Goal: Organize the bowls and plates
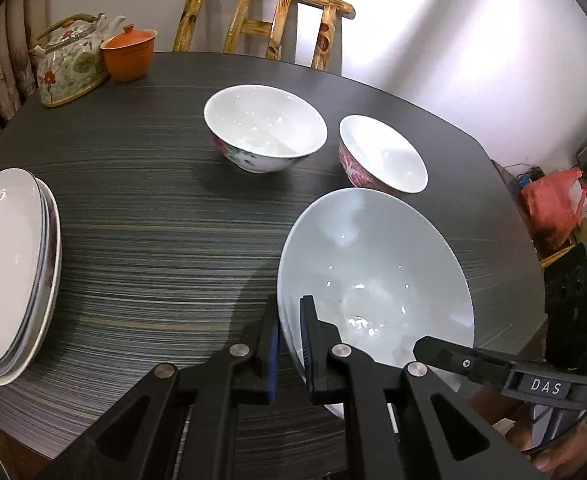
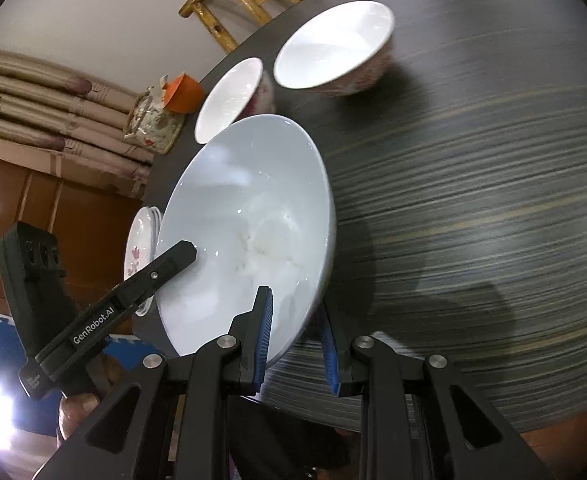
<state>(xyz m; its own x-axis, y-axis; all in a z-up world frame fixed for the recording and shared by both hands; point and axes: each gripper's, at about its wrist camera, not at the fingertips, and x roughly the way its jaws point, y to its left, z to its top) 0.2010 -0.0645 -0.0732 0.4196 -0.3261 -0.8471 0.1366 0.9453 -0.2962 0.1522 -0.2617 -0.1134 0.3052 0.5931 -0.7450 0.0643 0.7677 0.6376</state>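
Plates stacked already, large pale bowl gripped on opposite rims by left fingers and right fingers, two floral bowls unsorted on table.

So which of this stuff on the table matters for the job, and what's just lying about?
Job:
- large pale bowl, held at its rim by both grippers
- white floral bowl
- pink bowl
- plate stack

Lying about:
- teapot
- orange lidded cup
- chair
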